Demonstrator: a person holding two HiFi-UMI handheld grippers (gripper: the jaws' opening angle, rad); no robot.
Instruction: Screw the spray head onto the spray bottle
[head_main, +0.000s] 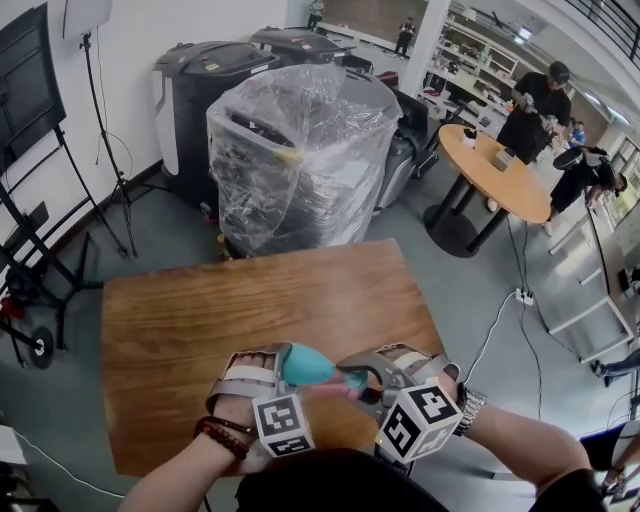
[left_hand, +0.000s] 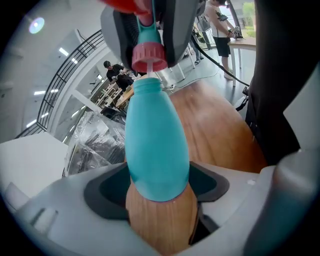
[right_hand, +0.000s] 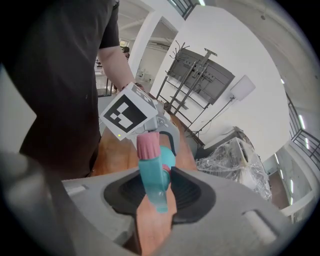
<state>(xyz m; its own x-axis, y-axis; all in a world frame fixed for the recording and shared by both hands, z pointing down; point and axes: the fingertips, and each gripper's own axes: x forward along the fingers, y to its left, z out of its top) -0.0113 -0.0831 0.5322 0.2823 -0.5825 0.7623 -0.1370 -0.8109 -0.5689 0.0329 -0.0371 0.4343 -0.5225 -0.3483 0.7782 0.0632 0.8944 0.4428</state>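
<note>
Over the near edge of the wooden table (head_main: 250, 300) my two grippers meet. My left gripper (head_main: 285, 362) is shut on the teal spray bottle (head_main: 310, 366), which lies roughly level with its neck toward the right. In the left gripper view the bottle (left_hand: 155, 150) runs away from the jaws to its open neck. My right gripper (head_main: 365, 380) is shut on the teal spray head (right_hand: 152, 177). Its pink collar (left_hand: 148, 57) sits just at the bottle's mouth, and a white tube passes from it into the neck. The same collar (right_hand: 147, 145) shows in the right gripper view.
A plastic-wrapped machine (head_main: 300, 150) stands beyond the table's far edge. A round wooden table (head_main: 495, 170) with people near it is at the back right. A light stand (head_main: 100, 120) and a black rack (head_main: 30, 260) are at the left. A cable (head_main: 500, 330) runs over the floor at the right.
</note>
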